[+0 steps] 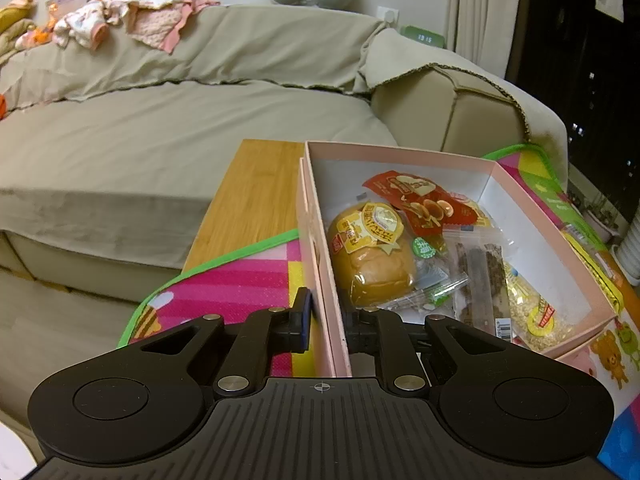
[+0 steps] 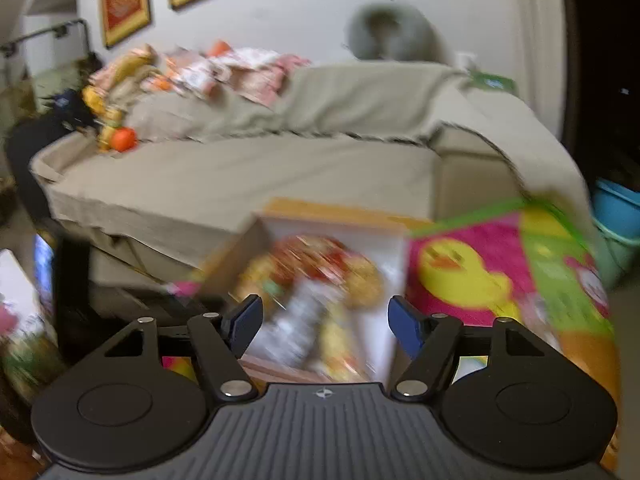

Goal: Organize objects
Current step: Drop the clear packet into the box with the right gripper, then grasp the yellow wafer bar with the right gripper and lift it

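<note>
The left gripper (image 1: 326, 320) pinches the thin box (image 1: 400, 152) wall, which may bend or tip the snacks (image 1: 372, 256) out, while the right gripper (image 2: 325, 326) hangs wide over it.

So there's this shallow pink cardboard box (image 1: 400, 152), open top, white inside, sitting on a bright pink-and-green cartoon play mat (image 1: 240, 280) that covers most of the wooden tabletop (image 1: 256, 192). It's stuffed with snacks. A round golden bun in clear wrap with a yellow label (image 1: 370, 256) leans against the near-left wall. Behind it lies a red packet with a nut picture (image 1: 420, 200), partly overlapping the bun. To the right is a clear zip bag of dark brown strips (image 1: 480, 276), lying flat, and a clear bag of pale grains with a yellow-red sticker (image 1: 532, 312) tucked toward the right corner. The right wrist view is too blurry for details.
</note>
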